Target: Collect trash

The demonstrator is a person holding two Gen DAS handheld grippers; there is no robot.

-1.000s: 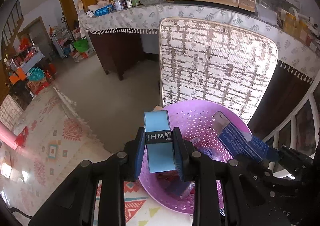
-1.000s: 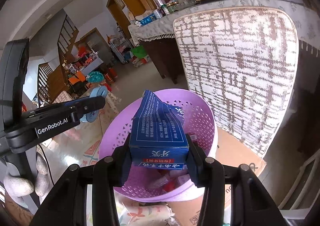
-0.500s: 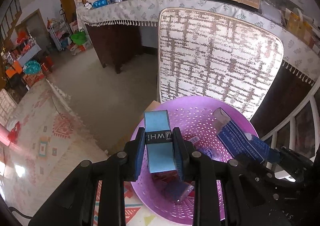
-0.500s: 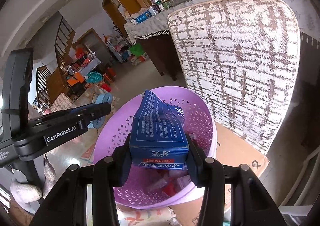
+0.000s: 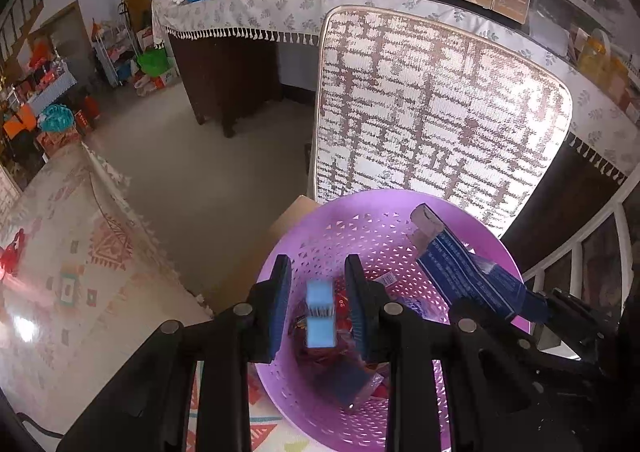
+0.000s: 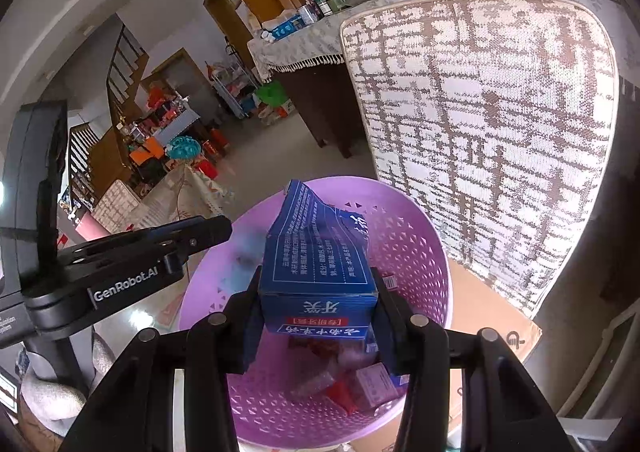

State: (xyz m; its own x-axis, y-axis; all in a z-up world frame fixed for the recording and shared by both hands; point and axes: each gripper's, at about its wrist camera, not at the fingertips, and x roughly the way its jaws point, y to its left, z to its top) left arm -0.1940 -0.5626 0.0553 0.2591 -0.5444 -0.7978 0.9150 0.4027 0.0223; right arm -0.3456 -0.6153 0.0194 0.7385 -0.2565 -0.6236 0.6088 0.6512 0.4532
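The left hand-held gripper (image 5: 318, 310) is seen spread apart above the perforated purple plastic basket (image 5: 360, 220), nothing being gripped; a blurred light-blue rectangular packet (image 5: 320, 316) is seen free between its jaws, over the red wrappers (image 5: 340, 332) in the basket. The right hand-held gripper (image 6: 318, 316) is closed on the dark-blue cardboard toothpaste box (image 6: 318, 268), held over the basket (image 6: 404, 244). A woven brown-and-white chair back (image 5: 432, 108) is seen at twelve o'clock.

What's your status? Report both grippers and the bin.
Left gripper open, light blue packet loose between jaws, over purple bin. Right gripper shut on blue box, over bin. Nothing blocking.
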